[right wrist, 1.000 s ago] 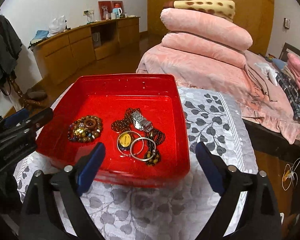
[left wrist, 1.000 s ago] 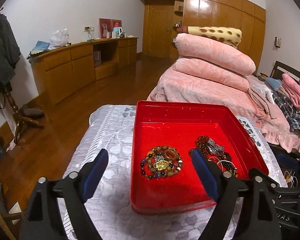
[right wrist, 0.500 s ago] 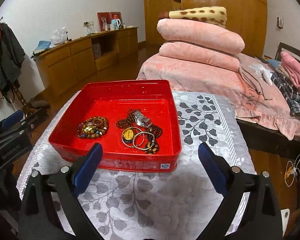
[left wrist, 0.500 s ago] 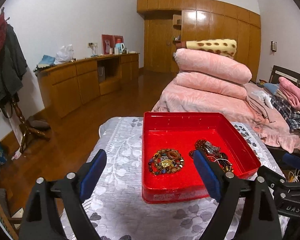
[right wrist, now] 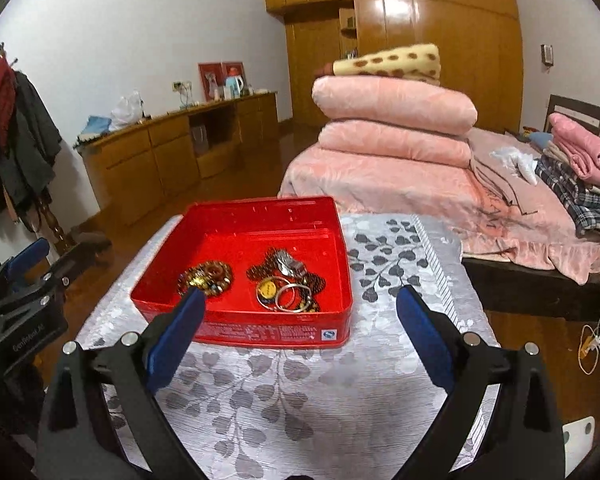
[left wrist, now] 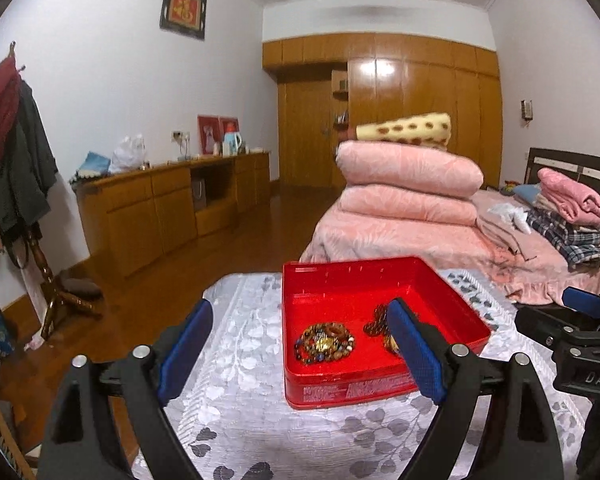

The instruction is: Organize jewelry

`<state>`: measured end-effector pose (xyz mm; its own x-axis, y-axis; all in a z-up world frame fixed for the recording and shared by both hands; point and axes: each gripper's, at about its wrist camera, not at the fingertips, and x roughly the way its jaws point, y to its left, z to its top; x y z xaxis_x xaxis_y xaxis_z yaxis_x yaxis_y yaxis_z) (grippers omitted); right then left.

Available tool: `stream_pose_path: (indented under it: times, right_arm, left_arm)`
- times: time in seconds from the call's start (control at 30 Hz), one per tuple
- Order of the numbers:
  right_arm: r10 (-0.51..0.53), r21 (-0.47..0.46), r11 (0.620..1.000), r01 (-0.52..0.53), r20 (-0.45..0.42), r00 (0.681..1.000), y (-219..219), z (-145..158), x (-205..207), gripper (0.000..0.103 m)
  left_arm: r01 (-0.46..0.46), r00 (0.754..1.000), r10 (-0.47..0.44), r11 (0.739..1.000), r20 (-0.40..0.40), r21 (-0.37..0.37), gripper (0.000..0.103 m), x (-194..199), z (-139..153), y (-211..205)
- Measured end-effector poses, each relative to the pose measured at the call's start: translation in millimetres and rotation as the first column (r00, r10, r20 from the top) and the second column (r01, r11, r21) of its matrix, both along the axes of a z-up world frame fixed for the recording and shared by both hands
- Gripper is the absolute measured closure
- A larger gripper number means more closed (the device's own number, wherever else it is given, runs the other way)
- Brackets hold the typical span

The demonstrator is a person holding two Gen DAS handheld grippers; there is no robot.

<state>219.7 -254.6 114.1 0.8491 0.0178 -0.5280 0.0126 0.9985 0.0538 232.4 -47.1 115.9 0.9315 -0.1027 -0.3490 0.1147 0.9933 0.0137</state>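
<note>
A red tin tray (left wrist: 340, 390) (right wrist: 260, 334) stands on a small table with a grey leaf-patterned cloth (left wrist: 260, 420) (right wrist: 300, 392). In it lie a coiled bead bracelet (left wrist: 325, 345) (right wrist: 208, 276) on the left and a pile of dark beads, a watch and bangles (right wrist: 288, 284) (left wrist: 376, 325) on the right. My left gripper (left wrist: 300, 354) is open and empty, held back from the tray's near left side. My right gripper (right wrist: 296, 332) is open and empty, held back from the tray's near edge.
A bed with stacked pink quilts (left wrist: 408, 184) (right wrist: 392, 120) stands behind the table. A wooden sideboard (left wrist: 160, 208) runs along the left wall, and a coat stand (left wrist: 16, 160) is at far left. A cable (right wrist: 596, 344) lies on the floor at right.
Both grippers have pulled back and risen away from the tray, which now looks smaller and farther. Both stay open and empty. The jewelry has not moved.
</note>
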Motion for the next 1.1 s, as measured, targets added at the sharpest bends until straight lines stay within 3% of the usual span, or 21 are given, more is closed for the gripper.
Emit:
stream_pose_path:
  times: [0.4, 1.1]
  right_arm:
    - [0.027, -0.015, 1.0, -0.025, 0.144, 0.989, 11.7, 30.4, -40.0, 0.01]
    - [0.06, -0.031, 0.998, -0.054, 0.241, 0.969, 21.9, 52.5, -74.3, 0.01]
  left_arm:
    - [0.022, 0.994, -0.018, 0.999, 0.109, -0.036, 0.016, -38.3, 21.1, 9.1]
    - [0.035, 0.981, -0.028, 0.999, 0.19, -0.034, 0.016, -73.5, 40.9, 15.2]
